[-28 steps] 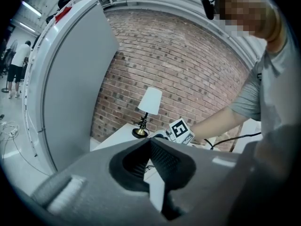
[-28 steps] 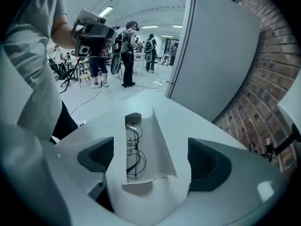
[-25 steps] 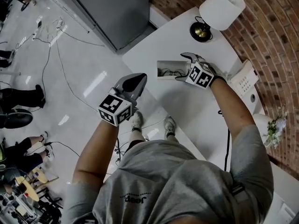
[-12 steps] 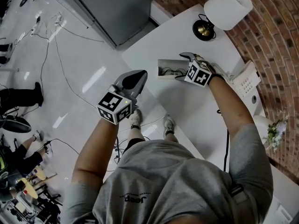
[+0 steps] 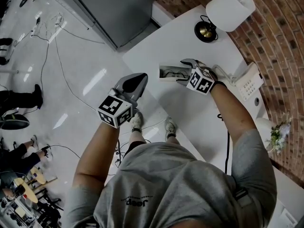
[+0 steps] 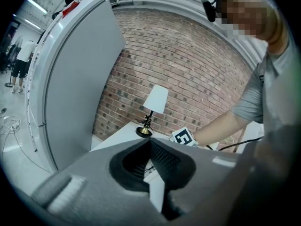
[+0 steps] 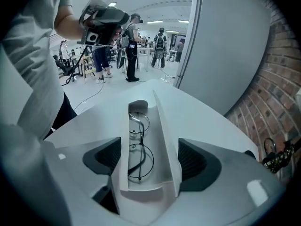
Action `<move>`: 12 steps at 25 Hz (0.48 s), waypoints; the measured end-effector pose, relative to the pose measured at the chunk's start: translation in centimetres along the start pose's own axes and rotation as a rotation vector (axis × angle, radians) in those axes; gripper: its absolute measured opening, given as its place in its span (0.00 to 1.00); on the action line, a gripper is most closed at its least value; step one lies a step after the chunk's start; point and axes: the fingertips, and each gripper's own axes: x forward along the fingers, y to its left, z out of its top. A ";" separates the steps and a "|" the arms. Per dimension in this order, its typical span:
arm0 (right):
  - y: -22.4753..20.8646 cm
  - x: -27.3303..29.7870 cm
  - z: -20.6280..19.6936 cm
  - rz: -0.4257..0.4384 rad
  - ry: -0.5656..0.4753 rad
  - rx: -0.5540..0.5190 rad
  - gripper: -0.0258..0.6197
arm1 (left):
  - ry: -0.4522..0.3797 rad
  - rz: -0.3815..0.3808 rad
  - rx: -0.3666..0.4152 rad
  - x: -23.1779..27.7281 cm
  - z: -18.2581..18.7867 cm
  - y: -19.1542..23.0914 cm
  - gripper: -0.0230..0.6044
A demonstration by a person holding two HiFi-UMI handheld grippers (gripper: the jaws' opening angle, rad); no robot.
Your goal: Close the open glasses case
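**Closing on the open glasses case**

Surrounding objects: a lamp point(image 5: 227, 1) stands at the far end of the tabletop point(image 5: 185, 113) by the brick wall point(image 5: 280, 42). A white telephone point(image 5: 249, 82) lies beside the right wrist, and flowers point(image 5: 279, 127) show at the right edge. A grey cabinet point(image 5: 114, 8) stands across the floor point(image 5: 71, 80), where loose cables point(image 5: 52, 42) trail.

The glasses case point(image 5: 170, 73) lies open on the tabletop near its edge, with wire-rimmed glasses point(image 7: 138, 159) inside. The right hand-held gripper point(image 5: 184, 71) points steeply down and straddles one end of the case. Its jaws have just been closing and stand wide, with the pads against the case's two side walls; the lid wall is raised aslant.

The left hand-held gripper point(image 5: 140, 80) hangs off the tabletop over the floor, jaws clenched tip to tip on nothing.

In the head view the right hand-held gripper's marker cube covers that end of the case. How hard the pads press cannot be made out.
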 end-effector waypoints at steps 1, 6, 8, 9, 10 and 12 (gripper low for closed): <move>0.1 -0.1 0.0 -0.011 -0.003 -0.004 0.63 | -0.001 -0.001 0.001 0.0 0.1 -0.1 0.03; 0.5 -0.4 -0.1 -0.066 -0.016 -0.014 0.58 | -0.001 -0.006 0.000 0.3 0.2 -0.5 0.03; 0.7 -0.4 -0.1 -0.084 -0.023 -0.016 0.56 | 0.001 -0.007 0.001 0.2 0.2 -0.6 0.03; 0.8 -0.5 -0.1 -0.091 -0.026 -0.017 0.55 | 0.002 -0.008 0.003 0.2 0.2 -0.6 0.03; 0.9 -0.5 -0.1 -0.098 -0.028 -0.018 0.55 | 0.003 -0.009 0.005 0.2 0.1 -0.7 0.03; 1.1 -0.6 0.0 -0.109 -0.031 -0.019 0.52 | 0.004 -0.012 0.007 0.1 0.1 -0.9 0.03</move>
